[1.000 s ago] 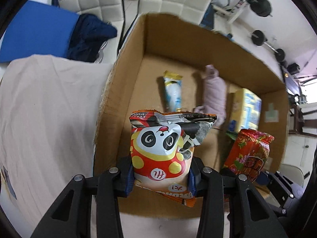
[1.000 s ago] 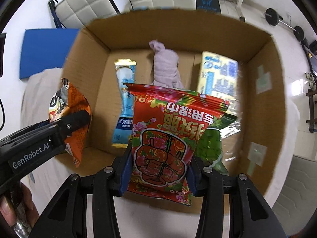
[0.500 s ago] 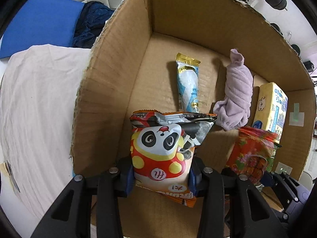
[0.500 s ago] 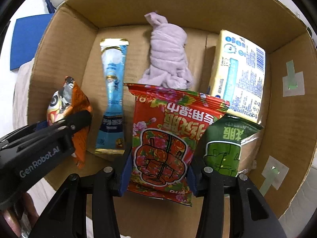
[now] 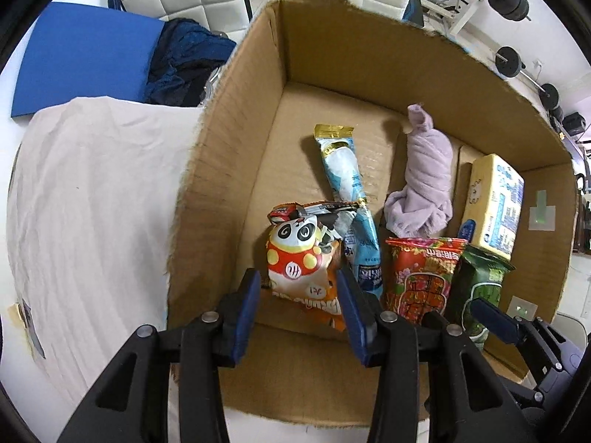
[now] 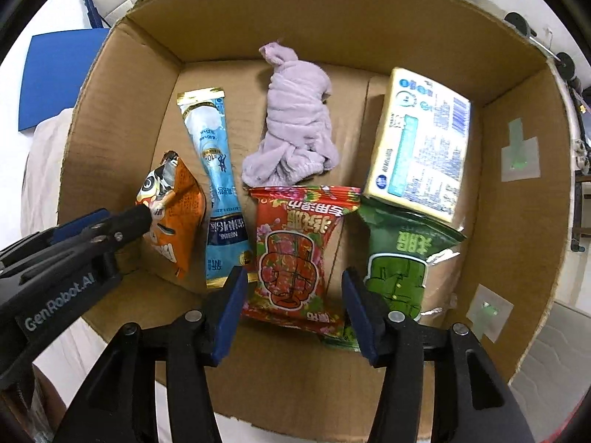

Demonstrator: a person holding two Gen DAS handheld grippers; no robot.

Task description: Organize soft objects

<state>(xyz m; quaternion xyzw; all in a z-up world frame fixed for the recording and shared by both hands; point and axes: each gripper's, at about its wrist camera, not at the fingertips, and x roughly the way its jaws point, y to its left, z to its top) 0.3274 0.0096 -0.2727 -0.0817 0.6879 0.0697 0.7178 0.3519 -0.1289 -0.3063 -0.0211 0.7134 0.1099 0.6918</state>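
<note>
Inside the cardboard box [image 6: 122, 85] both grippers are spread wide; the left gripper [image 5: 299, 295] straddles the panda snack bag [image 5: 301, 258] near the left wall, its fingers clear of the bag; the right gripper [image 6: 291, 295] flanks the red snack bag [image 6: 295, 254] lying on the box floor, released; a blue sachet [image 6: 218, 184] lies between the two bags; a green snack bag [image 6: 402, 262] sits right of the red one; a lilac cloth [image 6: 295, 118] and a tissue pack [image 6: 421, 144] lie farther in.

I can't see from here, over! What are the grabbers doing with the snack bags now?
Both jaws open. Left gripper straddles panda bag; right gripper straddles red bag. Both bags down in cardboard box. Nothing blocking.
</note>
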